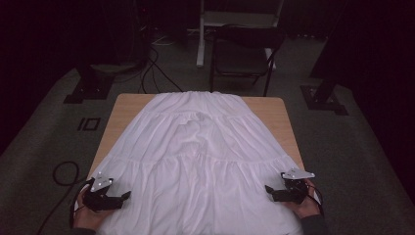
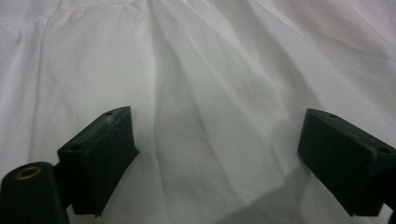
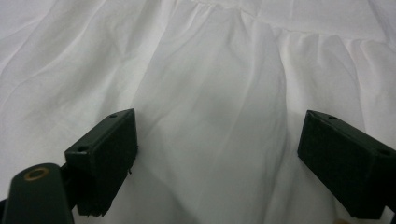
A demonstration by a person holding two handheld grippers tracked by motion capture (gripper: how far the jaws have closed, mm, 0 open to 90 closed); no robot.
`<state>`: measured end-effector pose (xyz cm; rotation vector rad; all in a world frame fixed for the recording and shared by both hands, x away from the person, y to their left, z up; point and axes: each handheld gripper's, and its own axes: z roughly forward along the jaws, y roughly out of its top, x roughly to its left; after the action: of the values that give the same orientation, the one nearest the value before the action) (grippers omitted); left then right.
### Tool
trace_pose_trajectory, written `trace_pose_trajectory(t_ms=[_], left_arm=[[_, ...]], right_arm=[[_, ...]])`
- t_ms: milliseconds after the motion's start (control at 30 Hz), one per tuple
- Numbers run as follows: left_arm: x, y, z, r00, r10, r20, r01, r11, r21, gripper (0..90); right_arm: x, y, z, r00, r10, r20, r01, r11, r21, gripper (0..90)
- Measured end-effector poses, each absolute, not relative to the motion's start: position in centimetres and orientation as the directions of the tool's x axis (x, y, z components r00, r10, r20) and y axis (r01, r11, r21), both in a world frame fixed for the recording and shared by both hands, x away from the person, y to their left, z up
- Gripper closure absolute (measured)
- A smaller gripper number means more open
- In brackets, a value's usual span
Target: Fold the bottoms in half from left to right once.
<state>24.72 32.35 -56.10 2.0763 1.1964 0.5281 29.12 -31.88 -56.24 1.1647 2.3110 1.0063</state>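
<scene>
High view: one white tiered skirt (image 1: 195, 156), one wooden table (image 1: 128, 105), one folding chair (image 1: 242, 56). Waistband far, hem near; long axis front to back. Left gripper (image 1: 128, 195) and right gripper (image 1: 267, 188): jaws spread wide, holding nothing.

White cloth (image 2: 210, 70) spreads across the frame from edge to edge, creased by soft folds that run from the top toward the lower middle, with a broad shaded hollow down the centre. The left hand-held gripper (image 2: 217, 158) rises from the bottom with its two black jaws set wide apart, one at the lower left and one at the lower right. Nothing is gripped between them; bare cloth lies in the gap, darker with shadow at the bottom edge.
</scene>
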Motion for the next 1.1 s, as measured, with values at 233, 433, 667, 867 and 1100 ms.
trace_pose_trajectory(t_ms=[233, 433, 667, 867, 1100], left_arm=[[24.6, 32.6, -56.0, 0.436, 0.900, -0.011, 0.610, -0.287, 0.738, 25.2], [24.4, 33.2, -55.6, 0.392, 0.919, -0.049, 0.620, -0.224, 0.752, 32.2], [23.3, 35.1, -54.2, 0.298, 0.955, -0.007, 0.601, -0.182, 0.778, 32.6], [21.8, 37.6, -54.0, 0.202, 0.979, -0.003, 0.626, -0.127, 0.770, 33.6], [20.4, 39.6, -54.7, 0.139, 0.990, -0.016, 0.661, -0.081, 0.746, 38.2]], right_arm=[[29.2, -31.9, -56.1, -0.568, 0.823, 0.001, 0.561, 0.386, 0.732, 14.8], [28.7, -32.4, -55.1, -0.523, 0.852, -0.015, 0.550, 0.351, 0.758, 27.1], [27.6, -33.6, -53.9, -0.461, 0.887, -0.015, 0.536, 0.291, 0.793, 37.7], [26.7, -34.8, -53.6, -0.412, 0.911, -0.029, 0.533, 0.266, 0.803, 42.8], [26.0, -35.9, -53.7, -0.376, 0.926, -0.025, 0.539, 0.241, 0.807, 44.0]])
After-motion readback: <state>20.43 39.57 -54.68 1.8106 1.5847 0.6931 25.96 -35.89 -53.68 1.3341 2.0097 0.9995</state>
